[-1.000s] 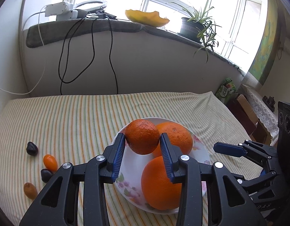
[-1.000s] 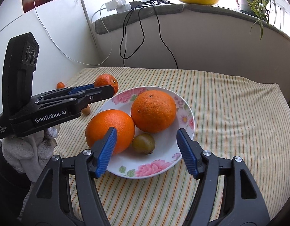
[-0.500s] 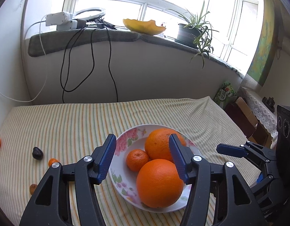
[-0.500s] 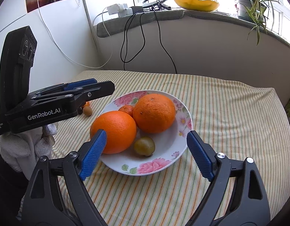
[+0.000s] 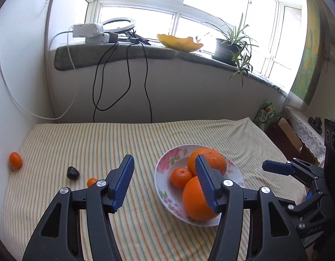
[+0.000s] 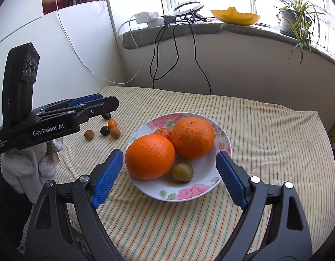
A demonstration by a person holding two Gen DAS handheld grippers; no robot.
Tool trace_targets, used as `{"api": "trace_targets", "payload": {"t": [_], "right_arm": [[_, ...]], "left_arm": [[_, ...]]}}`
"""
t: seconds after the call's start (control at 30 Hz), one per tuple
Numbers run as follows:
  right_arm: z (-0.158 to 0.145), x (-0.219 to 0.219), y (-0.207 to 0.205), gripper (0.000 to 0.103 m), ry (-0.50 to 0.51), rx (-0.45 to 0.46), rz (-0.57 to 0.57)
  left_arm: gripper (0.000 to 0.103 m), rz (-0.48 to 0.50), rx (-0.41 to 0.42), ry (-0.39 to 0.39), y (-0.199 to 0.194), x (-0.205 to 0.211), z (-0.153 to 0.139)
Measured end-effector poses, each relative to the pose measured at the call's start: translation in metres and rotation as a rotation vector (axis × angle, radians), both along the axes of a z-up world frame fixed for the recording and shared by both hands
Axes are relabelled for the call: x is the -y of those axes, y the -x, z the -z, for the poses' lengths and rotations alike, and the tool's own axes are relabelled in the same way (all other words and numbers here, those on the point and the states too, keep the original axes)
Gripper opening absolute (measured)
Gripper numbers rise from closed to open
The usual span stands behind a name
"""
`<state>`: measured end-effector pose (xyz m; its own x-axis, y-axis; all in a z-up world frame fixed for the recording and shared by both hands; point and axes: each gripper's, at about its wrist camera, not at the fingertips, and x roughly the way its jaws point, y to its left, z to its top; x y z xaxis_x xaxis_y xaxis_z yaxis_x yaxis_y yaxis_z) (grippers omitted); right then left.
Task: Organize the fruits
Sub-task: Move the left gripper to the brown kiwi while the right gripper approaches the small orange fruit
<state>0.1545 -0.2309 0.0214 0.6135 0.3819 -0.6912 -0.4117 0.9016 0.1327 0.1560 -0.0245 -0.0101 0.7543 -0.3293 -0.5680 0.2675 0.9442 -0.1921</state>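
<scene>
Both your tongs are empty. Left gripper (image 5: 165, 184) gapes over cloth just left of the plate (image 6: 190, 192); right gripper (image 6: 169, 177) spread wide before the plate. On the plate: two oranges (image 6: 150, 156), mandarin (image 5: 180, 178), greenish fruit (image 6: 182, 171).

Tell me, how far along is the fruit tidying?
Partly done: two oranges, a mandarin and a green fruit sit on the floral plate. Both grippers, left and right, are open and empty. Several small fruits remain on the striped cloth.
</scene>
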Motion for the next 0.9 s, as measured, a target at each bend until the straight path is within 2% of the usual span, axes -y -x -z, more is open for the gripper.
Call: {"api": "trace_targets", "payload": {"t": [0.47, 0.73, 0.9], "right_arm": [[-0.011, -0.031, 0.005, 0.089, 0.0, 0.029, -0.077], [-0.014, -0.062, -0.004, 0.089, 0.013, 0.03, -0.142], [-0.012, -0.082, -0.021, 0.089, -0.006, -0.011, -0.18]], "left_arm": [[0.058, -0.151, -0.023, -0.075, 0.044, -0.082, 0.023], [0.057, -0.186, -0.067, -0.06, 0.057, -0.109, 0.043], [0.055, -0.191, -0.081, -0.044, 0.055, -0.118, 0.05]]}}
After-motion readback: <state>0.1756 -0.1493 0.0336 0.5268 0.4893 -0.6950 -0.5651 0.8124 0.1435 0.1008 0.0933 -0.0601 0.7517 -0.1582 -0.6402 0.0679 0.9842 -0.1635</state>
